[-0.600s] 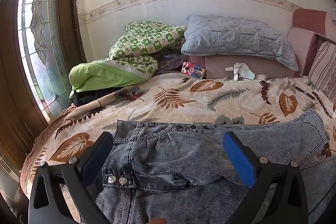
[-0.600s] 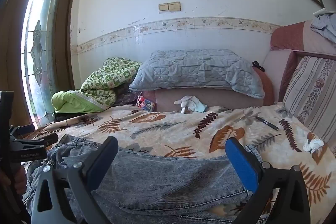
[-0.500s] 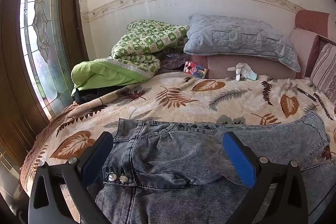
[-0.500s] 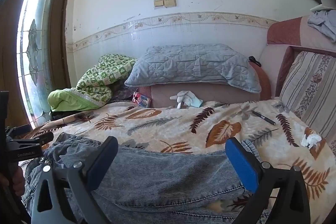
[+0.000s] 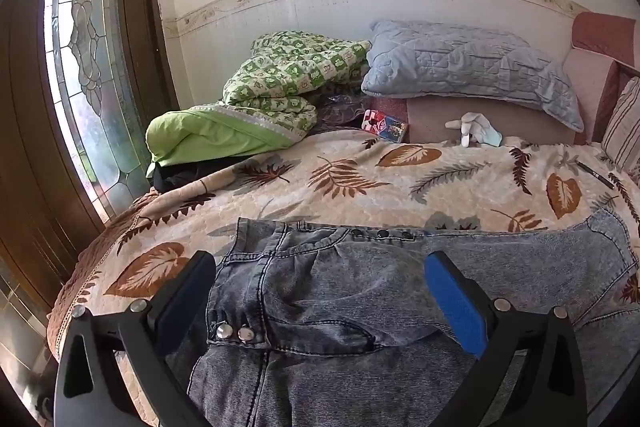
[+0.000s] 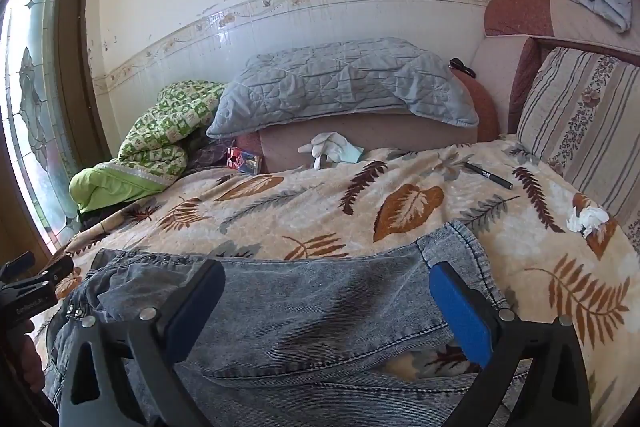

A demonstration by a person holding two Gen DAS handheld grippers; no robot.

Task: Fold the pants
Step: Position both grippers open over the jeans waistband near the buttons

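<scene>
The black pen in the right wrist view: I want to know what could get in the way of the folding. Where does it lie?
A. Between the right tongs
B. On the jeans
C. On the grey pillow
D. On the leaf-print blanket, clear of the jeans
D: the black pen lies on the leaf-print blanket, well beyond the jeans and apart from them.

Both views shifted slightly; pants [image 5: 360, 291] & hand-held grippers unchanged.
</scene>
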